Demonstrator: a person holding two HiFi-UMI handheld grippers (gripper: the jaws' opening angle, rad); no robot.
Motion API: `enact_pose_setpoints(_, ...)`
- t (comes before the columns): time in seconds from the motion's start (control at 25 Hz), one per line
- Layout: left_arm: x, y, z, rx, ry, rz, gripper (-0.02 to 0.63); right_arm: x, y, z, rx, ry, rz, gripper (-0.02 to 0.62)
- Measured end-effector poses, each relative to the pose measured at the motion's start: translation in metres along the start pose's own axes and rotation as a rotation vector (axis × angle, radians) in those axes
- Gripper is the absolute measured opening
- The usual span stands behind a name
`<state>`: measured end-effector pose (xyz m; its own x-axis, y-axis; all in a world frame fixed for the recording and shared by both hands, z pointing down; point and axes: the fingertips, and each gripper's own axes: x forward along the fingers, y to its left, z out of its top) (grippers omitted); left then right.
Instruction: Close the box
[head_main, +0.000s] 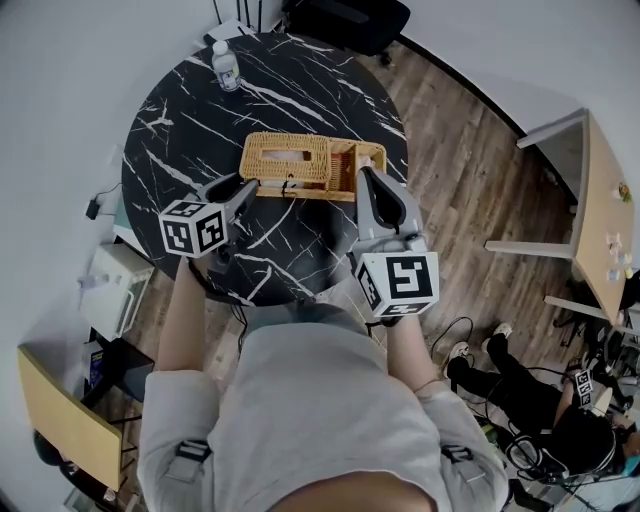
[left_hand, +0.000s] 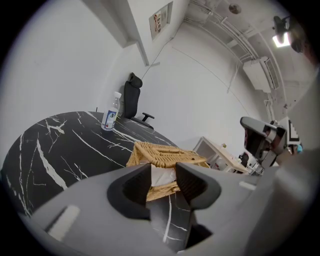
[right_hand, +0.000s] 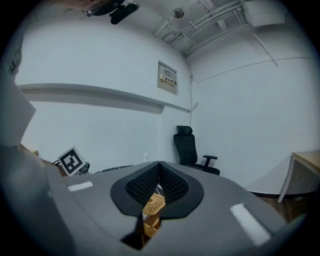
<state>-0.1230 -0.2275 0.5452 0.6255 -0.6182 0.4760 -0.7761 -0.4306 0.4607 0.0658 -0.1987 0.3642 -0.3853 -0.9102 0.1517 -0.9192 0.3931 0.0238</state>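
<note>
On the black marble table (head_main: 180, 120) sits the woven rattan box (head_main: 290, 160), half-open; left gripper (head_main: 248, 186) spread wide beside it, right gripper (head_main: 366, 176) pinched together at its open end. Lopsided pushing may skid it.

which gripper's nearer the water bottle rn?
Left. The left gripper sits at the wicker box's left end, on the water bottle's side; the right gripper is at the far right end.

Left gripper (left_hand: 162, 175) tilts downward, jaws apart with nothing pressed between them; right gripper (right_hand: 158, 164) sits near level, jaws closed tip to tip.
</note>
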Motion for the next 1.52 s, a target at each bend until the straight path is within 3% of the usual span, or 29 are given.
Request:
enact_pose_setpoints(0.92,0.013,0.015,-0.037,-0.030,0.070,0.040,0.196,0.002,0.007,-0.007,-0.005,0.025,-0.003,0.005)
enact_pose_setpoints(1.16,0.015,0.018,-0.043,0.004,0.096,0.060,0.196,0.002,0.008,-0.008,-0.004,0.027,-0.006,0.005)
enact_pose_setpoints(1.52,0.011,0.016,-0.038,0.000,0.070,0.074,0.196,-0.002,0.008,-0.005,-0.004,0.015,-0.009,0.005)
